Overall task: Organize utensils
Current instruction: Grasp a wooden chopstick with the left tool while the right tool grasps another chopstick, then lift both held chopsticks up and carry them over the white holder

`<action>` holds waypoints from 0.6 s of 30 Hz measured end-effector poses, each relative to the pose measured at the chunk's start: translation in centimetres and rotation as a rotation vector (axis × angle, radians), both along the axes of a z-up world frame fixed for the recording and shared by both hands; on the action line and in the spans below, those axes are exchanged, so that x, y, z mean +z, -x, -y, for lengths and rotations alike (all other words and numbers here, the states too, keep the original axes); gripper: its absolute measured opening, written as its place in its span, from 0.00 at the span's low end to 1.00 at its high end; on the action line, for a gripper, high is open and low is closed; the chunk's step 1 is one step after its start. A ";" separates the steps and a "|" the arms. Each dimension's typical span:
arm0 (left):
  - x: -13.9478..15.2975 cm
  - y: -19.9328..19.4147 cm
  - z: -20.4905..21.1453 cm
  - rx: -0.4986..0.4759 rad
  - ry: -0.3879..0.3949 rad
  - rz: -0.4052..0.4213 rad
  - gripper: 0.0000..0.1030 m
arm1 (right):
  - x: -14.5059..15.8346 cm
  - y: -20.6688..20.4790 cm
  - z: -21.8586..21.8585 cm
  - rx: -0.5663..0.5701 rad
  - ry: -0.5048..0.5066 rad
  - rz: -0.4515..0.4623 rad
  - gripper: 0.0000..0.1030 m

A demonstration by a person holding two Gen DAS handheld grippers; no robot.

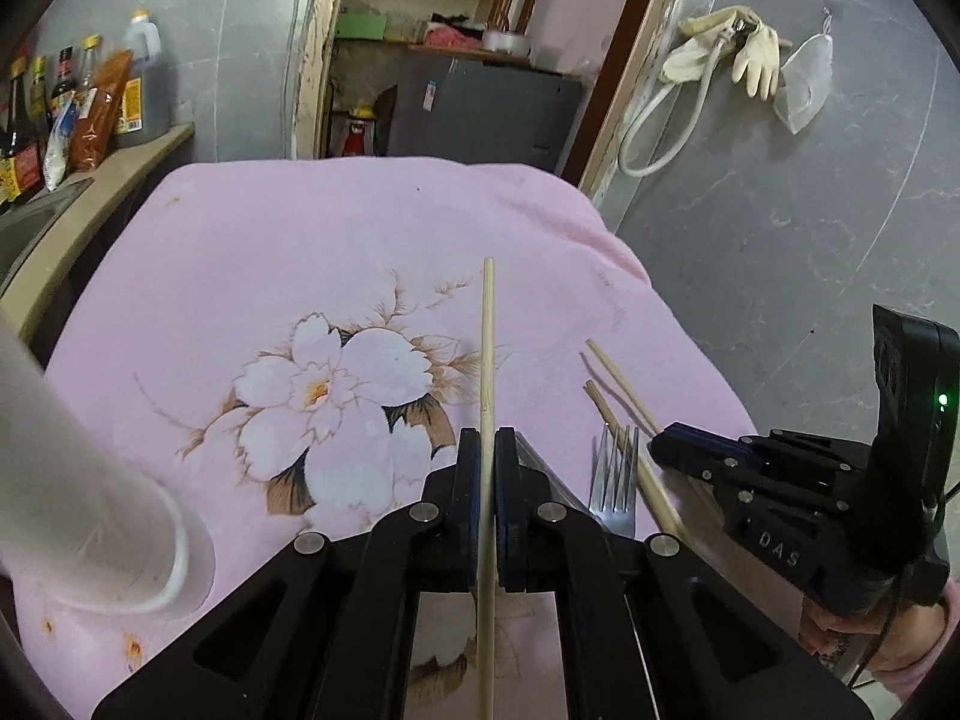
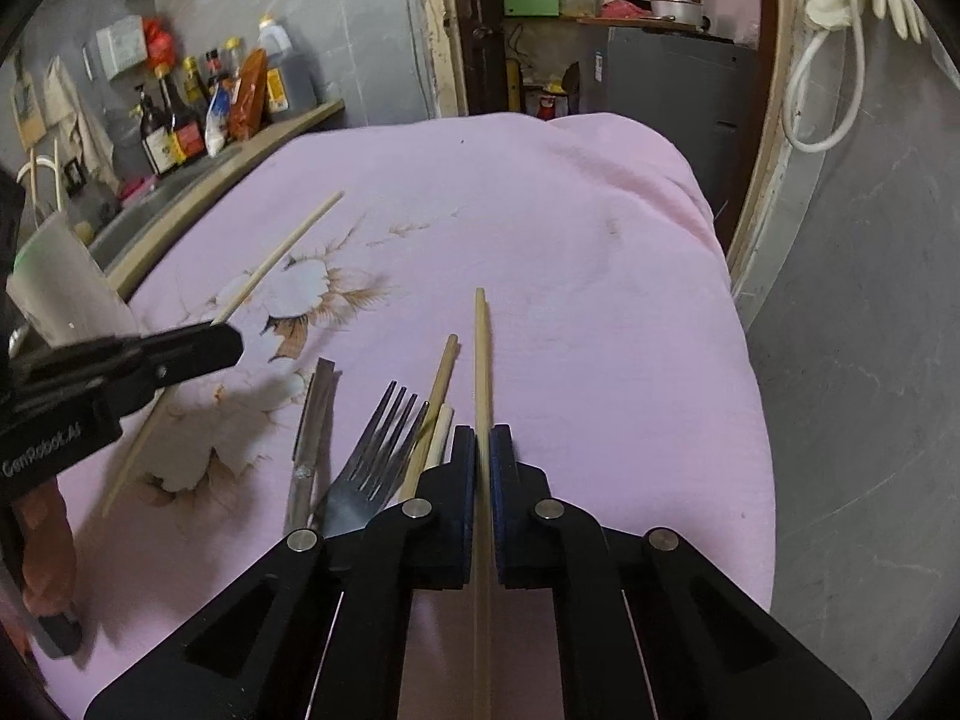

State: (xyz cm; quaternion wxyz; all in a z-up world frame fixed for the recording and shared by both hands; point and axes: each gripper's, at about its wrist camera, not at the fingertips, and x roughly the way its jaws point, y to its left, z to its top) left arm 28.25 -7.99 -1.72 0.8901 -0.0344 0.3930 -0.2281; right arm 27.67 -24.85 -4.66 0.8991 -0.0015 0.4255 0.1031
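My left gripper (image 1: 487, 444) is shut on a pale wooden chopstick (image 1: 487, 354) that points out over the pink flowered cloth (image 1: 300, 252). A white cup (image 1: 90, 510) lies close on its left. My right gripper (image 2: 482, 441) is shut on another chopstick (image 2: 480, 360). Just left of it lie a metal fork (image 2: 372, 456), two more chopsticks (image 2: 441, 378) and a flat metal utensil (image 2: 315, 420). In the right wrist view the left gripper (image 2: 231, 342) holds its chopstick (image 2: 288, 246) above the cloth. In the left wrist view the right gripper (image 1: 660, 447) sits beside the fork (image 1: 615, 480).
A counter (image 2: 270, 138) with several sauce bottles (image 2: 180, 126) and a sink runs along the left of the cloth. Behind is an open doorway (image 1: 456, 60) with shelves. Gloves (image 1: 744, 48) and a white hose hang on the grey wall at right. A hand (image 1: 888, 642) holds the right gripper.
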 end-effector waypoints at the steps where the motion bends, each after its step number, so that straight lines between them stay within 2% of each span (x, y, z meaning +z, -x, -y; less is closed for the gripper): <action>1: -0.1 0.1 0.1 0.003 0.002 0.006 0.02 | 0.1 0.2 0.2 -0.006 -0.011 0.013 0.03; 5: 0.6 1.2 -0.5 0.028 0.032 0.048 0.02 | 0.5 1.4 1.2 -0.030 -0.099 0.063 0.03; 9: 1.2 2.4 -1.5 0.042 0.075 0.115 0.02 | 1.4 2.9 1.5 -0.040 -0.177 0.155 0.03; 12: 2.1 3.4 -2.1 0.043 0.126 0.188 0.02 | 2.8 4.3 1.0 -0.034 -0.218 0.292 0.03; 18: 5.2 5.8 -3.2 0.106 0.159 0.394 0.02 | 5.8 7.0 -1.7 -0.013 -0.190 0.566 0.03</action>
